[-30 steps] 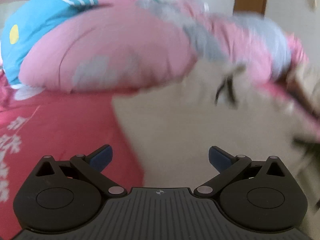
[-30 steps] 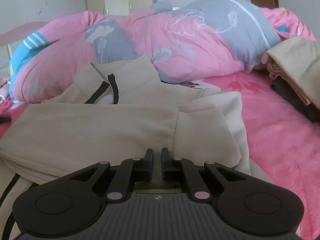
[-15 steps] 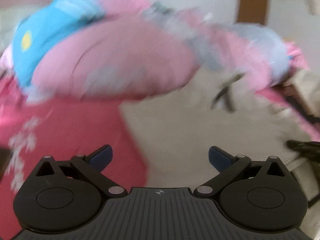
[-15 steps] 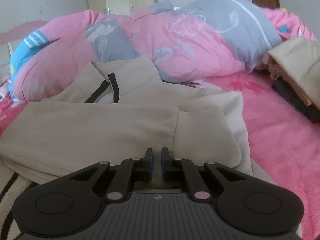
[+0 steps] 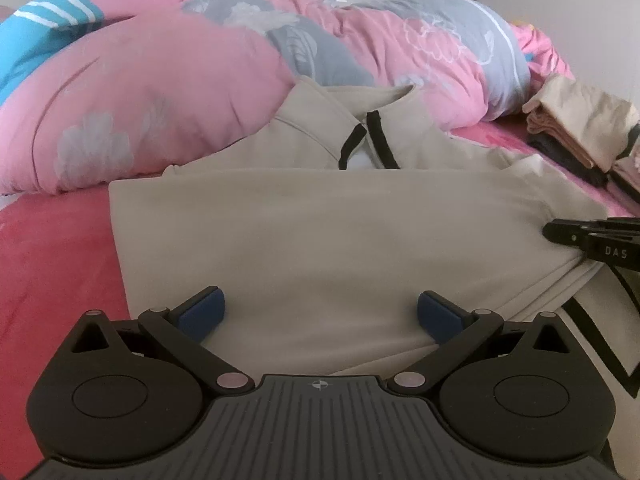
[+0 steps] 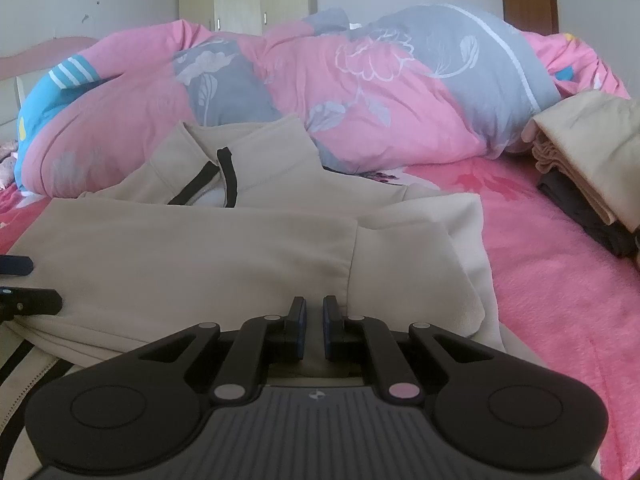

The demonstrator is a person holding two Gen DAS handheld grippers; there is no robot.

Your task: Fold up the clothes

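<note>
A beige jacket (image 5: 320, 232) with a black-trimmed zip collar (image 5: 370, 140) lies on the pink bed, its sleeves folded across the body. My left gripper (image 5: 319, 311) is open, its blue pads either side of the jacket's near folded edge, holding nothing. My right gripper (image 6: 314, 325) has its jaws nearly together over the jacket's near edge (image 6: 240, 264); a narrow gap shows between the pads and I see no cloth in it. The right gripper's tip also shows in the left wrist view (image 5: 592, 236), at the jacket's right fold.
A rolled pink and grey floral duvet (image 6: 360, 92) lies behind the jacket. A stack of folded clothes (image 6: 588, 160) sits at the right on the pink blanket (image 6: 560, 280). A blue striped pillow (image 5: 36, 40) is at the far left. Wardrobe and door stand behind.
My left gripper has swung right and settled facing the jacket's near edge; the blur is gone. It stays open. My right gripper has barely moved.
</note>
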